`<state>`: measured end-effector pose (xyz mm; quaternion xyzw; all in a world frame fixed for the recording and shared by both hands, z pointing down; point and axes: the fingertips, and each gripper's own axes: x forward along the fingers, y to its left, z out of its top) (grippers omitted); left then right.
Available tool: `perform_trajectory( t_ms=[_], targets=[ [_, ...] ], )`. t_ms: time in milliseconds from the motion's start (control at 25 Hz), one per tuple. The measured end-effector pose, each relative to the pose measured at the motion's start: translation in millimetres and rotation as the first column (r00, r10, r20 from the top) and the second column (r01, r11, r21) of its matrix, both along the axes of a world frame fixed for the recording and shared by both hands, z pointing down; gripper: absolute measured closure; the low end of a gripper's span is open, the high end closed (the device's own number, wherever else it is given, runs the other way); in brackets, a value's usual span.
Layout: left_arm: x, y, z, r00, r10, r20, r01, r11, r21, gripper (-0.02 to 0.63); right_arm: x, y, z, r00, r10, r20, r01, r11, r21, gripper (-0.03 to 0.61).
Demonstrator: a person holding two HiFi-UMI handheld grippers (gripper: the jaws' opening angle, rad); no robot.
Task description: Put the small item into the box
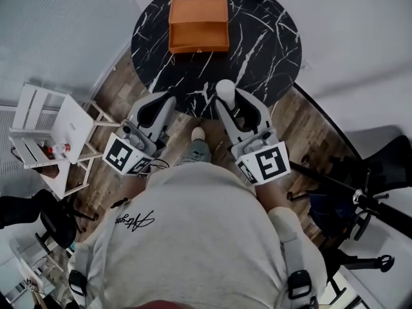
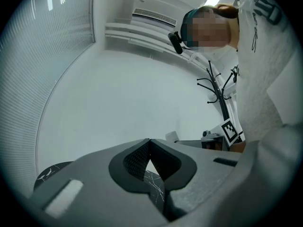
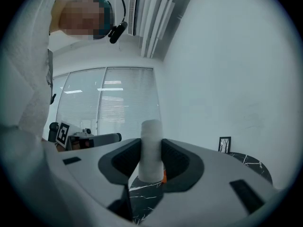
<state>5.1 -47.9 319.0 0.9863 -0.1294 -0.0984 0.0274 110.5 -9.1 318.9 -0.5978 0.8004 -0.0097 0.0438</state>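
**Q:** What takes up the most room in the head view?
**A:** A wooden floor [image 1: 309, 131]. On it, at the top of the view, stands a round black table [image 1: 270, 44] veined in white. The person [image 1: 206, 237], in a pale grey shirt and seen from above, fills the lower half.

**Q:** And beside the table?
**A:** At the left, a white slatted rack [image 1: 48, 131] stands on the floor, apart from the table.

**Q:** Where is the box?
**A:** The orange box [image 1: 198, 26] sits on the far part of the table. It is well apart from both grippers, whose tips reach only the table's near edge.

**Q:** How does each gripper stand?
**A:** The left gripper [image 1: 164, 100] lies at the left of the pair. In the left gripper view its jaws meet tip to tip, with only a small triangular gap behind the tips and nothing in it. The right gripper [image 1: 233, 103] lies just beside it. Its jaws stand fairly wide because they clamp the small item.

**Q:** And the small item itself?
**A:** The small item [image 3: 151, 148] is a white cylinder held upright between the right gripper's pads, which press on it from both sides. Its top rises above the jaws. In the head view its rounded end [image 1: 225, 90] shows over the table's near edge, on the side opposite the box.
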Motion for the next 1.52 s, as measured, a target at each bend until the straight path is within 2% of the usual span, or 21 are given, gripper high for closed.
perform_trajectory(
  t_ms=[1520],
  targets=[
    [31.9,-142.1,-0.7,0.997,0.078,0.013,-0.078,0.997,-0.010,0.611,26.0,-139.9,-4.3,0.998,0.056,0.015,-0.056,0.998,-0.004,0.443]
  ],
)
